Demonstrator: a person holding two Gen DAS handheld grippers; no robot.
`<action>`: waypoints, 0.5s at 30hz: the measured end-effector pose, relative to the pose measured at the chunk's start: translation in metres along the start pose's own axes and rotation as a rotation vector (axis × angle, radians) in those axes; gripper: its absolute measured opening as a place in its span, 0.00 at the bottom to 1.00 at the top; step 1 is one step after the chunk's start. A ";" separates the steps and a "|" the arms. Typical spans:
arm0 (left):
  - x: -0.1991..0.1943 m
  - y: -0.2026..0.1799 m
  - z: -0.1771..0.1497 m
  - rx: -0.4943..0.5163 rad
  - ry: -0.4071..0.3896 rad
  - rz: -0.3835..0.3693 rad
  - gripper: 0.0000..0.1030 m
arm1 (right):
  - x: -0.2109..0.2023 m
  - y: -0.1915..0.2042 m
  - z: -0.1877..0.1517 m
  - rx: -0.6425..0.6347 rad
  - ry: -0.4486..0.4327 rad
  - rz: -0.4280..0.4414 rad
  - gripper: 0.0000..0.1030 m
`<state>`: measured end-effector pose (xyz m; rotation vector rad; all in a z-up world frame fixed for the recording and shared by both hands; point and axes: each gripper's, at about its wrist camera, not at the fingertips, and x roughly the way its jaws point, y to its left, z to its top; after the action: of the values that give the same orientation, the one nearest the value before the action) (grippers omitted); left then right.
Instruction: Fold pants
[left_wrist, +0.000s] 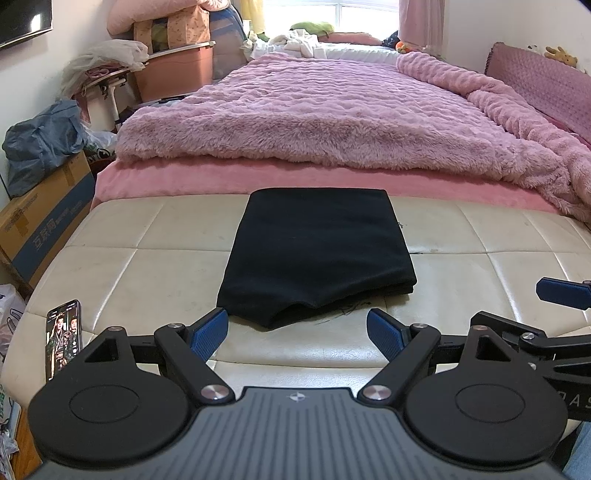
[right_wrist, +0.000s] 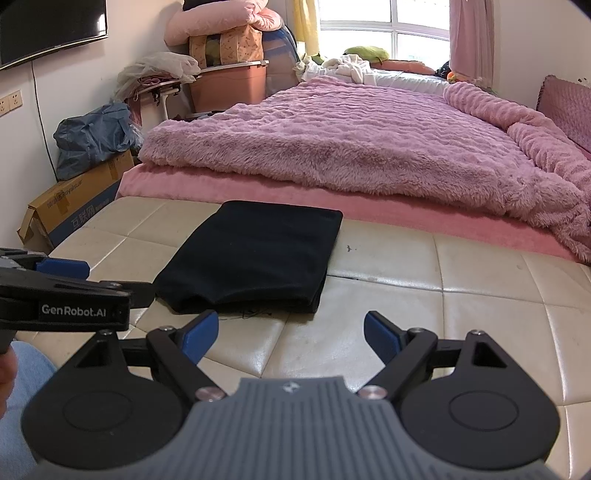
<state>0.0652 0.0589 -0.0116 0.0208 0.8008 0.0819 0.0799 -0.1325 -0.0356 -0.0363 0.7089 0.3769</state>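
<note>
Black pants (left_wrist: 317, 254) lie folded into a compact rectangle on a cream leather bench (left_wrist: 147, 266), with their far edge toward the bed. My left gripper (left_wrist: 297, 332) hovers just in front of the near edge, open, nothing between its blue pads. In the right wrist view the pants (right_wrist: 258, 254) sit ahead and to the left, and my right gripper (right_wrist: 291, 334) is open and holds nothing, over the bare bench (right_wrist: 424, 295). The left gripper's side (right_wrist: 62, 291) shows at the left edge there. One blue fingertip of the right gripper (left_wrist: 563, 291) shows at the right edge of the left wrist view.
A phone (left_wrist: 63, 338) with a lit screen lies on the bench's left front corner. Beyond the bench is a bed with a fluffy pink blanket (left_wrist: 332, 110). Cardboard boxes (left_wrist: 44, 221), bags and a storage bin (left_wrist: 173, 70) crowd the left wall.
</note>
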 end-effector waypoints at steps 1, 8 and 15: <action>0.000 0.000 0.000 0.000 0.000 0.000 0.96 | 0.000 0.000 0.000 0.000 0.000 0.000 0.80; 0.000 0.000 0.000 0.001 0.000 -0.001 0.96 | -0.001 -0.001 -0.001 0.000 -0.001 0.003 0.80; 0.000 0.001 0.000 0.001 0.000 -0.001 0.96 | 0.000 0.000 -0.003 0.001 0.002 0.006 0.80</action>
<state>0.0655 0.0597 -0.0118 0.0209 0.8010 0.0807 0.0782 -0.1335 -0.0374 -0.0335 0.7109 0.3820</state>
